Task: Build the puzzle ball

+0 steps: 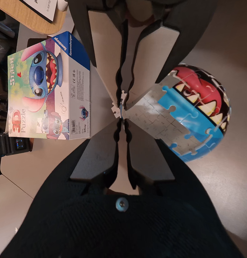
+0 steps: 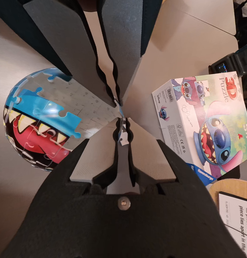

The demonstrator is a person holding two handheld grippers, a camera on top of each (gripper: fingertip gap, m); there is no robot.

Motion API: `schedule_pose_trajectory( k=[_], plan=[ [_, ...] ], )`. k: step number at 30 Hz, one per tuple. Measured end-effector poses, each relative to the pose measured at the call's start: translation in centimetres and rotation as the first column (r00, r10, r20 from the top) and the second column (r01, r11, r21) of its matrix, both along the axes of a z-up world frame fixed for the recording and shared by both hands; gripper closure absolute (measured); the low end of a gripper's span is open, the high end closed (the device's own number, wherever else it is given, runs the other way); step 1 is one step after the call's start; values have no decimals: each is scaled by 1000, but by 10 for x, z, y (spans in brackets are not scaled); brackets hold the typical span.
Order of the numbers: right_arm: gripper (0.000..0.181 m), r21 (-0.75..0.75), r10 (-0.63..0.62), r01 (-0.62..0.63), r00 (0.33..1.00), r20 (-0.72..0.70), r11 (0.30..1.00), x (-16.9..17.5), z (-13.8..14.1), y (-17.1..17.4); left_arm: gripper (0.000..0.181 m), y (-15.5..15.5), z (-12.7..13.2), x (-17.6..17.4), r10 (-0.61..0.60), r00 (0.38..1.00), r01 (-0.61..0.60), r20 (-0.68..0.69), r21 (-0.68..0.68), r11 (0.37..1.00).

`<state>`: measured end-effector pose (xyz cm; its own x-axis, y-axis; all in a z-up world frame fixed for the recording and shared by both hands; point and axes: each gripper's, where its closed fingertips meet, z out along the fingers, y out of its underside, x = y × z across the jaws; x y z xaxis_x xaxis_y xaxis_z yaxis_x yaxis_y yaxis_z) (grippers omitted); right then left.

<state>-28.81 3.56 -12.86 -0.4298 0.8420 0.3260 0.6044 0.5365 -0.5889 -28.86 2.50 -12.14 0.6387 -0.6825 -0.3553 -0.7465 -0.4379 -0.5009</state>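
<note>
Pale table (image 1: pixel 225 41) — half-built puzzle ball (image 1: pixel 201 111), blue band, toothy red mouth

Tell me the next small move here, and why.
Probably open the left gripper so the right gripper alone keeps the puzzle piece. The two meet tip to tip, both seemingly shut on that piece, which sits deeper between the right one's fingers. The puzzle ball lies apart, its jagged blue edge unfinished.
</note>
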Motion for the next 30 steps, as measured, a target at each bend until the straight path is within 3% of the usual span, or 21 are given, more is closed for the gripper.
schedule_pose_trajectory(
  k=[5, 10, 13, 19, 30],
  plan=[
    [164, -24, 5, -5, 1000, 23, 1000, 2, 5, 2, 180, -1, -1, -2, 7, 1000, -7, 9, -8, 1000],
    [173, -17, 41, -40, 996, 85, 999, 2, 1, -2, 180, -1, -1, -2, -2, 1000, 2, 14, -6, 1000],
    [168, -28, 45, -42, 992, 118, 999, 1, 1, -1, 180, -2, -1, -2, 11, 999, -10, 48, -19, 1000],
    [169, -139, 59, -42, 991, 117, 989, -1, -2, -3, 178, -3, -1, -4, 23, 998, -22, 53, -14, 1000],
    [179, -89, 90, -83, 993, 82, 993, -3, -5, -5, 176, -4, -1, -6, 42, 996, -40, 82, -21, 999]
  ],
)
